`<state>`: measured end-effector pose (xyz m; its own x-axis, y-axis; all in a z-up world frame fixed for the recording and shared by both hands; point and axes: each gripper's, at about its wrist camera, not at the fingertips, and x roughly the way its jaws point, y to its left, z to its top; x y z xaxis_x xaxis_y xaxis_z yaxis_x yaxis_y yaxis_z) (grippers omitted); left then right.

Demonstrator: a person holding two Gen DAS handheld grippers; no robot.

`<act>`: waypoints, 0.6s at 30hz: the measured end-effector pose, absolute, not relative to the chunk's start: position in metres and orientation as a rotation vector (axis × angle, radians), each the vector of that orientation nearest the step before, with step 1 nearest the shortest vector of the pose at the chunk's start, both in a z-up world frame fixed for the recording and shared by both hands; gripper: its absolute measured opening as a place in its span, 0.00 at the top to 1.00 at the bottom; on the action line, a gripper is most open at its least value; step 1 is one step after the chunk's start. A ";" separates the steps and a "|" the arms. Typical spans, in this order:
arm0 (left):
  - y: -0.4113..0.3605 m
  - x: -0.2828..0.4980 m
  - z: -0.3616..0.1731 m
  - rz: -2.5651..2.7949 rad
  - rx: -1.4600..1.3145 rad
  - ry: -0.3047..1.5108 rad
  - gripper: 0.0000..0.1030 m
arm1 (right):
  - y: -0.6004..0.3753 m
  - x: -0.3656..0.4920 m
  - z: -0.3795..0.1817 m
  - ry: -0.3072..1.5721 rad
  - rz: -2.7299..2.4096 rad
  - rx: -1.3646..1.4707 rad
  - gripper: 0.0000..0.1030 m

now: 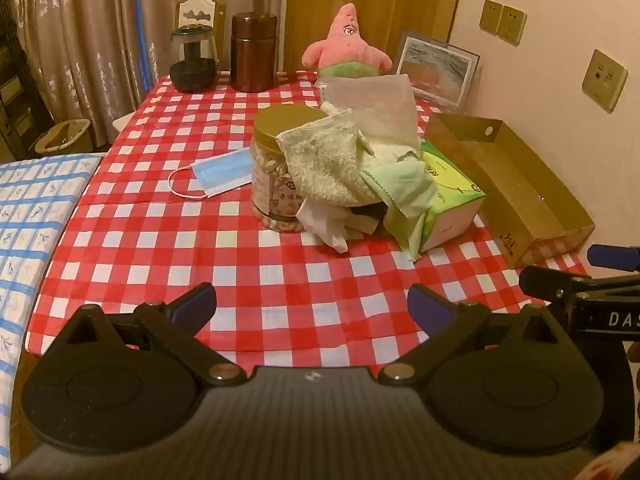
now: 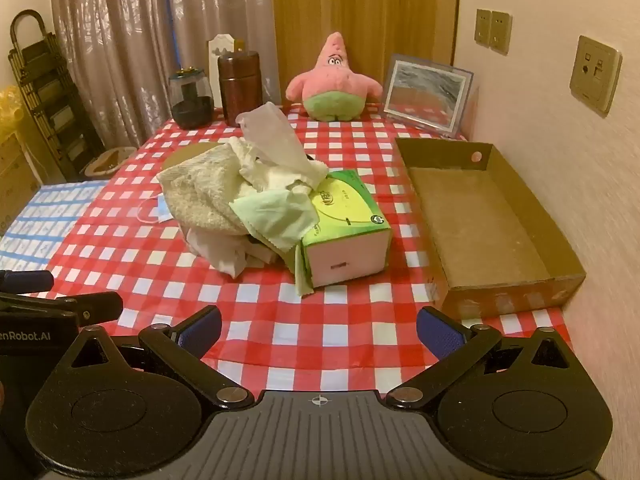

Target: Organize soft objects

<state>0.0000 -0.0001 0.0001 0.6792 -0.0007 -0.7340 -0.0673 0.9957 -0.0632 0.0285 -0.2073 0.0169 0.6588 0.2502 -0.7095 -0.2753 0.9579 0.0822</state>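
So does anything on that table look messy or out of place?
Yes: a towel, a green cloth and crumpled tissues are heaped over the jar and tissue box, while the cardboard tray beside them sits empty.

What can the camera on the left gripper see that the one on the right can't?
Only the left view shows the gold-lidded jar clearly, and the blue face mask unobstructed. Only the right view shows the cardboard box's bare floor and the plush's green shorts whole. Both show the towel pile, tissue box, and open grippers.
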 end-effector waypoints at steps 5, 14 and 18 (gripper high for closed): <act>0.001 -0.002 -0.001 0.033 -0.107 0.814 0.03 | -0.207 0.029 0.018 0.798 0.294 -0.041 0.00; 0.001 -0.003 0.002 0.031 -0.105 0.822 0.03 | -0.208 0.029 0.018 0.797 0.297 -0.037 0.00; 0.001 -0.003 0.003 0.030 -0.103 0.821 0.03 | -0.208 0.029 0.018 0.797 0.295 -0.037 0.00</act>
<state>-0.0028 0.0013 0.0028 0.6814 -0.0129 -0.7318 -0.0670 0.9945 -0.0799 0.0293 -0.2080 0.0181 0.6602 0.2468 -0.7094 -0.2747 0.9584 0.0778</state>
